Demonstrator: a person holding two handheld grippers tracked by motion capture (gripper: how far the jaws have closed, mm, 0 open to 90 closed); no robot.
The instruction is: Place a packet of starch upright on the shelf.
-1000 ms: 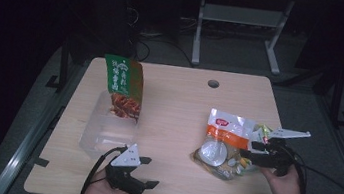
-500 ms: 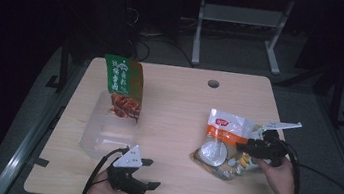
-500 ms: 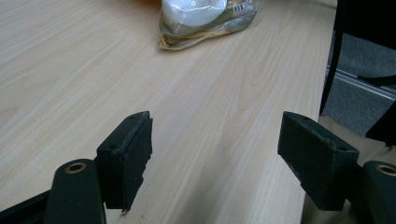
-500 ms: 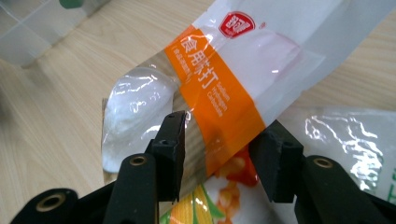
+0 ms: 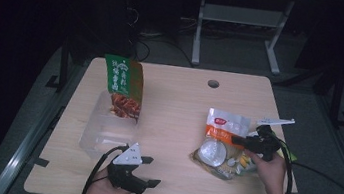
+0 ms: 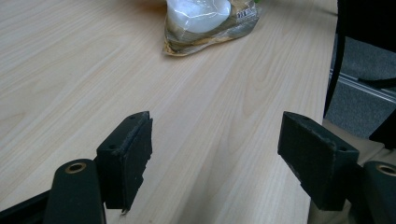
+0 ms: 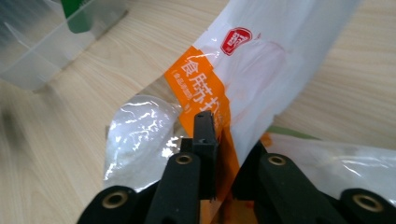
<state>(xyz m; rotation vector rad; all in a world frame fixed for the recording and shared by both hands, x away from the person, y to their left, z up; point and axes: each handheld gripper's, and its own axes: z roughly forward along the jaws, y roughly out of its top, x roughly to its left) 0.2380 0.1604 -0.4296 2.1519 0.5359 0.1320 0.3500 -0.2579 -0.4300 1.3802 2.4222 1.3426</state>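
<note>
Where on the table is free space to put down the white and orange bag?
Bare wood lies between the clear tray and the white and orange bag, and along the far edge near the cable hole. Crowded around the right gripper.

Two snack bags, orange-white point(image 5: 223, 134) and green point(image 5: 123, 86), one clear tray point(image 5: 96, 137), perhaps more packets underneath.

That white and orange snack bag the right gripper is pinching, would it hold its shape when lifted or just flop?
It would probably flop: the snack bag is thin crinkled film, already creased where the right gripper pinches it. Its glossy surface may be slippery. The clear end with contents looks fuller, so that end would likely hang down.
</note>
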